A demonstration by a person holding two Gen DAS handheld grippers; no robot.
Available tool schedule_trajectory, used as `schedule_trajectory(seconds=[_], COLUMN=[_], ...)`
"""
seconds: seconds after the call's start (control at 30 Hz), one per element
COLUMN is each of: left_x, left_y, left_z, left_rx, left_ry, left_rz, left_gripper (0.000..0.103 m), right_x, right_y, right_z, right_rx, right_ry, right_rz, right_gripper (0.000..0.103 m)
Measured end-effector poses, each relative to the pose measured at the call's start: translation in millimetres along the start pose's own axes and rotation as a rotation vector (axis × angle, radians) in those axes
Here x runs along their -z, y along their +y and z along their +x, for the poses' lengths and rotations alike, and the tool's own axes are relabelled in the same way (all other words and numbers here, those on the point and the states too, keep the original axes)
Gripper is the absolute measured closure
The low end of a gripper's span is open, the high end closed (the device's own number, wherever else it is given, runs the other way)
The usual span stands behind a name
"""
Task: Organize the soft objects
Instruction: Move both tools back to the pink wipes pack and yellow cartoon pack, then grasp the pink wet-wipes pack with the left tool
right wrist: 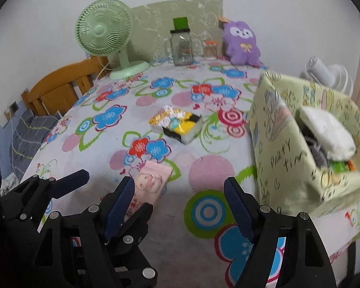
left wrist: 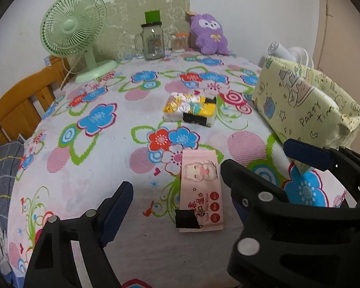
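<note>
Wipes pack (left wrist: 201,189), pink, flat and soft, lies on the flowered bench (left wrist: 96,168) near its front edge, black tape across one end; tissue pack (left wrist: 190,109), yellow and white, lies farther back at mid-bench, well apart from it. Wrapped box (right wrist: 288,148) with an open top stands at the right, already holding soft things, so likely the destination. Step in hand, as I judge it: coming down on the wipes pack. Best to straddle its narrow width, bite mid-body rather than the taped end, and press low so the slack wrapper doesn't slide. Left gripper (left wrist: 177,192) stands wide, pack between the fingers but untouched. Right gripper (right wrist: 180,189) also wide and empty over bare cloth, just beside the box.
</note>
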State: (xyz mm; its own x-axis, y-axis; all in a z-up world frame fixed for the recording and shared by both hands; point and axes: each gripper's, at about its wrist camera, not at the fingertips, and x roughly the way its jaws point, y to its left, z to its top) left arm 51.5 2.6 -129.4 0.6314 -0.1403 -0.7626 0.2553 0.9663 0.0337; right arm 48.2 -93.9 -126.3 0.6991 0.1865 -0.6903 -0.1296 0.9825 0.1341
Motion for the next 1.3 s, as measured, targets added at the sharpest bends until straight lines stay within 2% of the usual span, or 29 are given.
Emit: schedule_trajectory(seconds=[0.2,0.5,0.67,0.73,0.8,0.9,1.3], left_x=[4,2,2,1,0,-1,-20], left_y=[-1,-3,-5,-5,-5,-2,23], left_z=[13,21,21,21,21,21,24], left_rx=[-0.009,0.011,0.049,0.064,0.071,0.080,0.013], left_ry=[0.025,0.032,0.026,0.019,0.019,0.023,0.018], left_rz=[-0.004,-0.011,-0.012,-0.011,-0.008,-0.019,-0.064], left_gripper=[0.027,0.030,0.043,0.057,0.063,0.064,0.064], right_x=[8,10,10,9,8,6,-18], right_y=[-6,-12,-14,-15,-15,-12,2], right_z=[9,17,18,19,20,21,36], right_rx=[0.032,0.039,0.029,0.027,0.026,0.021,-0.023], right_ry=[0.026,0.047,0.052,0.054,0.052,0.056,0.050], right_rz=[0.019,0.049,0.060,0.064,0.065,0.065,0.055], right_gripper=[0.023,0.023,0.023,0.023,0.023,0.023,0.023])
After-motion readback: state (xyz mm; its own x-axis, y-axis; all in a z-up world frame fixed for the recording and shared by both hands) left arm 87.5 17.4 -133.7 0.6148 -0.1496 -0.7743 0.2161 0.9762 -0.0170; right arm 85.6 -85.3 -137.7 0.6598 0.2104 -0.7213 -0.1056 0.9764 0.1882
